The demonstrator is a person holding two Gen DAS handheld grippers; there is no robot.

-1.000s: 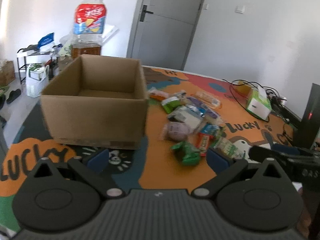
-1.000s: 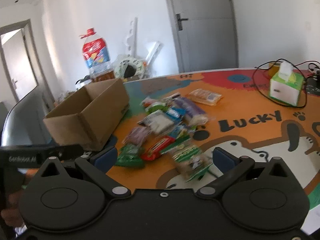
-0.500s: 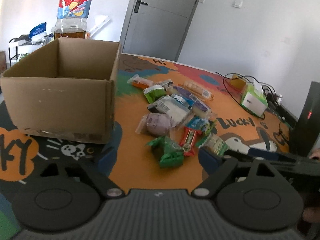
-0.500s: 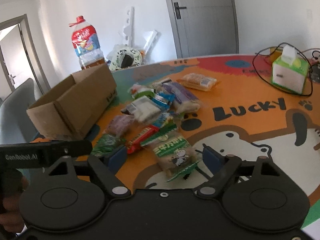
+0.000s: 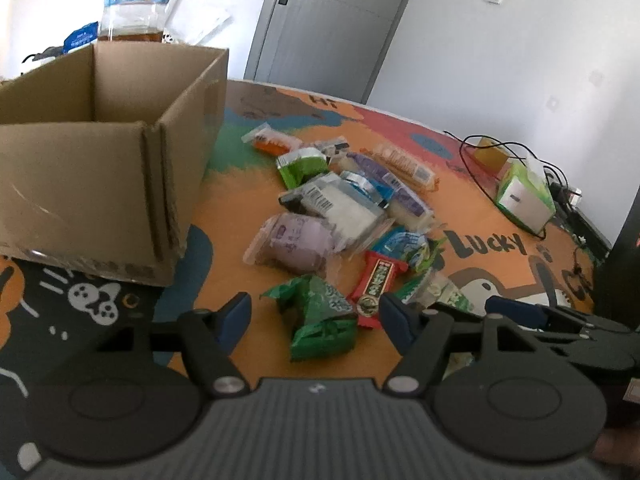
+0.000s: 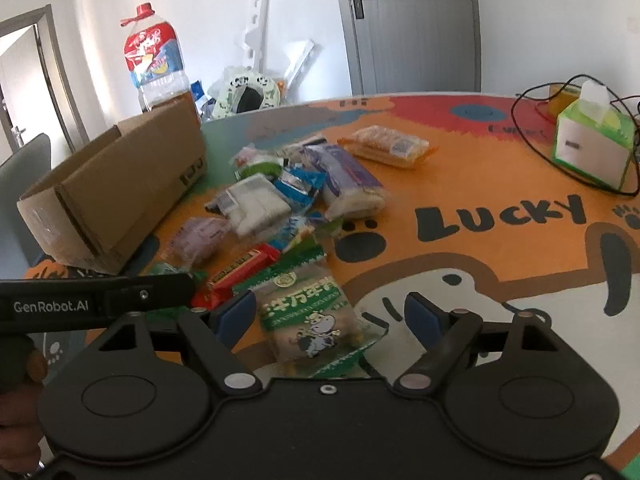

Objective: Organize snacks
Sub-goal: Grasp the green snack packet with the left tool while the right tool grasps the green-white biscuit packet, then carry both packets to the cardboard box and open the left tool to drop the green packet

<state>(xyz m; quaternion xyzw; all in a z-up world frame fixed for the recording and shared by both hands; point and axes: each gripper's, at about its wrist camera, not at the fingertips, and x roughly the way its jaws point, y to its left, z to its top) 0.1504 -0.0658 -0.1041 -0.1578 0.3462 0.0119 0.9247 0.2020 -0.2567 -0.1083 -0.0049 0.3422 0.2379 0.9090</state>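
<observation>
A pile of wrapped snacks lies on the colourful table mat beside an open, empty cardboard box [image 5: 100,184] [image 6: 120,200]. My left gripper [image 5: 316,314] hangs low over a crumpled green packet [image 5: 320,320], which lies between its blue pads. Its jaws are closing and the pads stand clear of the wrapper. My right gripper [image 6: 328,314] straddles a green-and-white packet with a cow on it [image 6: 308,320]; its pads are apart from it on both sides. A red bar [image 5: 378,280] [image 6: 240,268] and a purple packet [image 5: 296,240] lie just beyond.
A green tissue box [image 5: 524,196] [image 6: 588,148] with black cables sits at the far right. A large bottle [image 6: 154,60] stands behind the box. A black device [image 5: 624,248] rises at the right edge. The left gripper's body [image 6: 96,300] crosses the right view's lower left.
Both grippers have come forward and down to the near edge of the pile, and their jaws have narrowed. The green packet and the cow packet now lie between the pads.
</observation>
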